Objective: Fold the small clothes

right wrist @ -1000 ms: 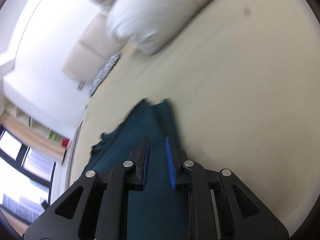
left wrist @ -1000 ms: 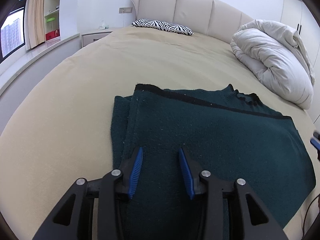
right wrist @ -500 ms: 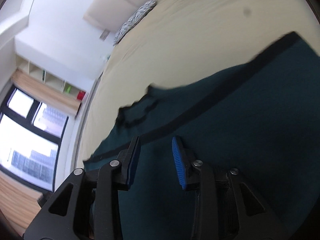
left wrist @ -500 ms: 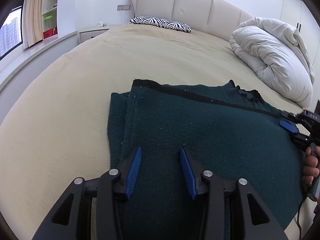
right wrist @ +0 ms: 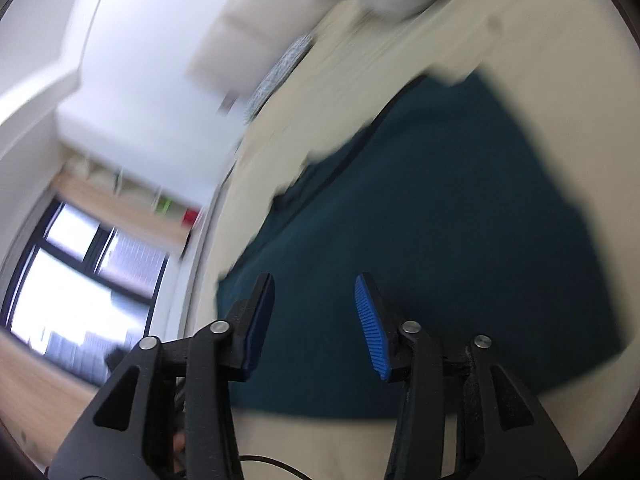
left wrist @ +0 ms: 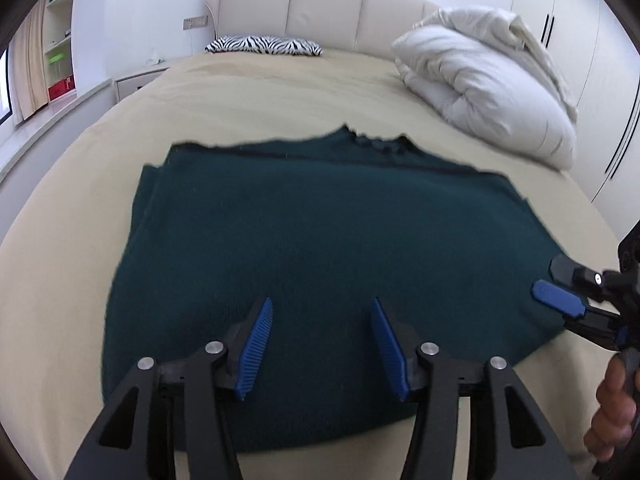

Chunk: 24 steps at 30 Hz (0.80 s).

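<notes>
A dark green knit sweater [left wrist: 320,248] lies folded flat on the beige bed [left wrist: 260,96]. My left gripper [left wrist: 320,306] hovers over its near edge, jaws opening, with nothing between the blue pads. In the left wrist view my right gripper [left wrist: 550,282] comes in from the right at the sweater's right edge, held by a hand [left wrist: 612,404]. The blurred right wrist view shows the right gripper [right wrist: 314,284] above the sweater [right wrist: 440,220], jaws opening and holding nothing.
A rolled white duvet [left wrist: 488,80] lies at the back right of the bed. A zebra-print pillow [left wrist: 264,45] rests against the padded headboard [left wrist: 320,4]. A nightstand [left wrist: 138,82] and shelves [left wrist: 58,52] stand at the left, wardrobe doors [left wrist: 568,24] at the right.
Both pairs of jaws have widened. The left gripper has drawn back toward the sweater's near edge. The right gripper has swung in over the sweater's right side and now shows in the left wrist view.
</notes>
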Each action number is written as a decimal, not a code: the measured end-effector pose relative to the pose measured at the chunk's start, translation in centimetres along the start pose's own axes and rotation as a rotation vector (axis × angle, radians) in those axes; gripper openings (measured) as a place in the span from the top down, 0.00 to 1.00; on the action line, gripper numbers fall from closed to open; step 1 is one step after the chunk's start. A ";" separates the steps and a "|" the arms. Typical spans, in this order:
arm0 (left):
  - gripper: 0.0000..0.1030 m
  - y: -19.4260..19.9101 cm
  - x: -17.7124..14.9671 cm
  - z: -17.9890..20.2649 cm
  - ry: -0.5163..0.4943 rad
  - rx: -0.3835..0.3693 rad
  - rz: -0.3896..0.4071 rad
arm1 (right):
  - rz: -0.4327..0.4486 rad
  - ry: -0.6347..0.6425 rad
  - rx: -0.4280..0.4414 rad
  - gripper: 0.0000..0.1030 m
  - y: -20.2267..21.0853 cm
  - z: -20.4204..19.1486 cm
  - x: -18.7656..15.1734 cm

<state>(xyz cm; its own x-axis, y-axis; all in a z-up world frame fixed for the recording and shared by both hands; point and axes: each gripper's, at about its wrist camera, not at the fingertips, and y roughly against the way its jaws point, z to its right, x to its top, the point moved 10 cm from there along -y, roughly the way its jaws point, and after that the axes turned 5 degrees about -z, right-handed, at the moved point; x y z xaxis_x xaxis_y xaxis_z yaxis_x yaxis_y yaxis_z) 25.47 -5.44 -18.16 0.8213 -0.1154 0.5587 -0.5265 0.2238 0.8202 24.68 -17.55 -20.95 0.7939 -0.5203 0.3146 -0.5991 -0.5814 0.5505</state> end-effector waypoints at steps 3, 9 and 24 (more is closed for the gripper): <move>0.56 0.1 -0.3 -2.1 0.059 -0.022 -0.006 | -0.092 0.030 -0.007 0.59 -3.6 -0.3 -2.9; 0.63 1.2 -0.9 -5.4 0.130 -0.072 0.003 | -0.002 -0.140 0.017 0.65 -0.1 5.9 -1.5; 0.52 8.0 -2.0 -11.4 0.299 -0.019 0.097 | 0.186 -0.152 -0.103 0.60 12.1 9.7 1.4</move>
<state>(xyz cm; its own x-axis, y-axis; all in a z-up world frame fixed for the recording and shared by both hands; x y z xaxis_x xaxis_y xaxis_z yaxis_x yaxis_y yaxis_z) 22.19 7.63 -14.13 0.7971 0.1966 0.5710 -0.6037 0.2379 0.7608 17.50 -31.35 -21.37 0.6421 -0.7047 0.3020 -0.7132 -0.4046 0.5724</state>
